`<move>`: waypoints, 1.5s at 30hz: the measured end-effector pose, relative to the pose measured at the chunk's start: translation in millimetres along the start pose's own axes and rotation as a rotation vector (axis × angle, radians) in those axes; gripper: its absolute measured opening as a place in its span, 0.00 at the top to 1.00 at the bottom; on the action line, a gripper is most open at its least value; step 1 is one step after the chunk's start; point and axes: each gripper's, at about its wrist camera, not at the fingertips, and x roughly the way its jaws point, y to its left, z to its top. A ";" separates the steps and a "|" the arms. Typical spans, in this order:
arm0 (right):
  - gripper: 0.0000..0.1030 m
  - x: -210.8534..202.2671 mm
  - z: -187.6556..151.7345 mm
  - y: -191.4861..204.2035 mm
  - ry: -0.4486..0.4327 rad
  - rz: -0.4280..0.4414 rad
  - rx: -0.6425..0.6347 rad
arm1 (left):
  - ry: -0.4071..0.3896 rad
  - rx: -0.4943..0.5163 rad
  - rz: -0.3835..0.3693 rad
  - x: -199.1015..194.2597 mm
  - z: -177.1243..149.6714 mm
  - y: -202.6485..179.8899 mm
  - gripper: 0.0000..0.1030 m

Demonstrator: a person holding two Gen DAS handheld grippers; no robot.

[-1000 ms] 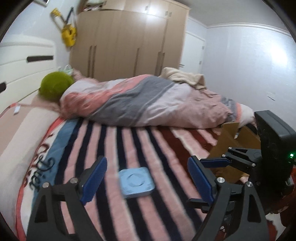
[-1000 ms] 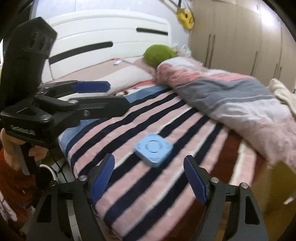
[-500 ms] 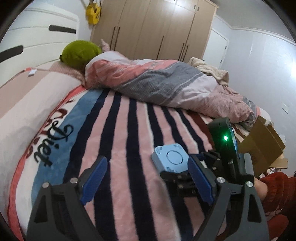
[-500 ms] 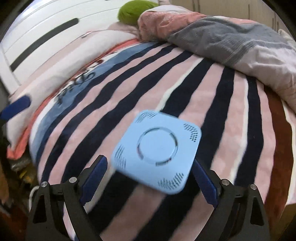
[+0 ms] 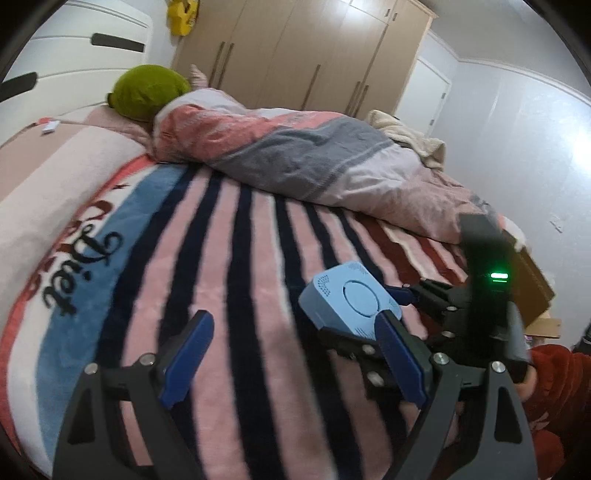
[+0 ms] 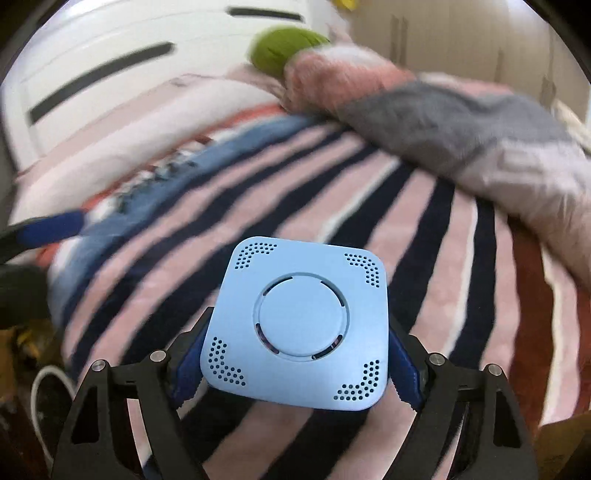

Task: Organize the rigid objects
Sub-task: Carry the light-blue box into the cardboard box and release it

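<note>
A light blue square device with a round centre and perforated corners sits between my right gripper's blue pads. My right gripper is shut on its two sides and holds it just above the striped blanket. In the left wrist view the same device shows held by the right gripper, just right of my left gripper. My left gripper is open and empty over the blanket.
A rumpled pink and grey duvet lies across the far side of the bed. A green plush rests by the white headboard. A cardboard box stands off the bed's right edge. Wardrobes line the back wall.
My right gripper moved in on the blue device, closed on its sides and raised it off the blanket. My left gripper stayed open and shifted its view toward the bed's left.
</note>
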 end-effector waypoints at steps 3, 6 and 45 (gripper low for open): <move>0.22 -39.8 -0.4 7.7 -0.045 0.049 -0.041 | -0.006 -0.009 -0.126 -4.9 6.0 -20.7 0.16; 0.22 -82.3 -4.4 15.7 -0.088 0.078 -0.091 | -0.017 0.022 -0.195 -11.7 13.7 -50.5 0.16; 0.13 -240.9 -98.3 -204.8 -0.078 -0.130 0.220 | 0.039 0.334 -0.203 66.5 54.5 -316.2 0.10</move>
